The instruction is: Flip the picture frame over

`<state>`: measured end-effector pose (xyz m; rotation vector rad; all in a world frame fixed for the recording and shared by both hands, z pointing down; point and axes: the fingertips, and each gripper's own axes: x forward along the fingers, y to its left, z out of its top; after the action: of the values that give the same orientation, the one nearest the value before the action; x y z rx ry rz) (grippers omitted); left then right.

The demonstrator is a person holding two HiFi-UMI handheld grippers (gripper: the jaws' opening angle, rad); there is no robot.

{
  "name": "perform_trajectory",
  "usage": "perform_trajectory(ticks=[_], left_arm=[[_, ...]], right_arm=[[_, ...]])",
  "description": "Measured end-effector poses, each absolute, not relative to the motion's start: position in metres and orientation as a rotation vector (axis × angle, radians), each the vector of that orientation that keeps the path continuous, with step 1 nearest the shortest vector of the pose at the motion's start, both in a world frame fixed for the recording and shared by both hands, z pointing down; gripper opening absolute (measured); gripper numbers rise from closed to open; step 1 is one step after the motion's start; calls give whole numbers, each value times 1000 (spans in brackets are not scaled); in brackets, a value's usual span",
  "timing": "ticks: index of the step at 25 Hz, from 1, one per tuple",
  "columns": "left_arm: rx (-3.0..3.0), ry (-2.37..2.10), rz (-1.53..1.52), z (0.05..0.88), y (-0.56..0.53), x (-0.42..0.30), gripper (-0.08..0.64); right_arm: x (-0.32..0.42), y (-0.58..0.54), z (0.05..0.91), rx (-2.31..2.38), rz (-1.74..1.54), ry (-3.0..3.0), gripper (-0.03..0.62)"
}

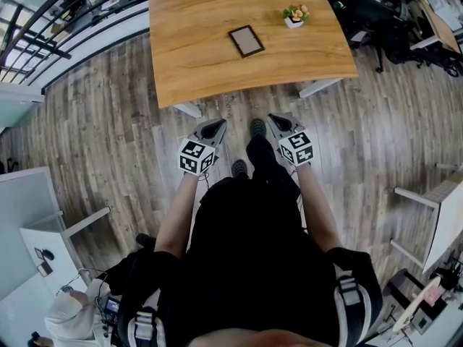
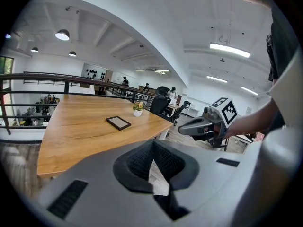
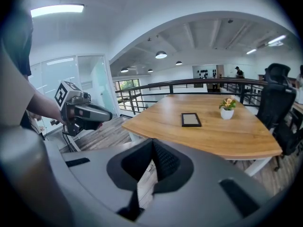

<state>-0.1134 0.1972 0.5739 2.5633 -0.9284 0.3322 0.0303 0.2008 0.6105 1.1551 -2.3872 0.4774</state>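
The frame [image 1: 246, 40] lies flat on the table [image 1: 202, 56], past its middle as seen from the near edge. A dark border surrounds a pale panel, and I cannot tell which face is up. A small potted plant [image 1: 295, 15] stands on the table too, off to the frame's right and clear of it.

Both grippers hang short of the table's near edge, over the plank floor [image 1: 108, 121]. The left gripper [image 1: 215, 126] is clenched with nothing between its jaws, and so is the right gripper [image 1: 278, 121]. Each points forward and somewhat down, toward the table.

The flip has not begun, and the step in hand looks like the approach. The frame sits too far in from the near edge to reach from here, so the first need is probably to step up to the table.

- **Jaws:** it would be wise to part at least one gripper's jaws before it comes down, not above the frame.
- **Grip:** the frame is thin and flat, so a grip from straight above will likely find nothing to bite. A low, shallow entry at one short side, with one jaw slipped under the border, seems the better way.
- **Sliding:** the wood looks smooth and the frame may skid when nudged. The other gripper, kept clenched, could brace the opposite side as a stop.
- **Turning:** the frame is probably best turned away from the plant's side of the table and laid down gently, not dropped.
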Motion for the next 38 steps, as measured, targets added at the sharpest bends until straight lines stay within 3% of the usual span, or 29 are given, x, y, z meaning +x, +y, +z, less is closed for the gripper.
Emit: perform_trajectory(ticks=[38], left_arm=[[2424,-1158,353,562,29,-55,20]], right_arm=[[88,11,620,914,526,-2468,8]])
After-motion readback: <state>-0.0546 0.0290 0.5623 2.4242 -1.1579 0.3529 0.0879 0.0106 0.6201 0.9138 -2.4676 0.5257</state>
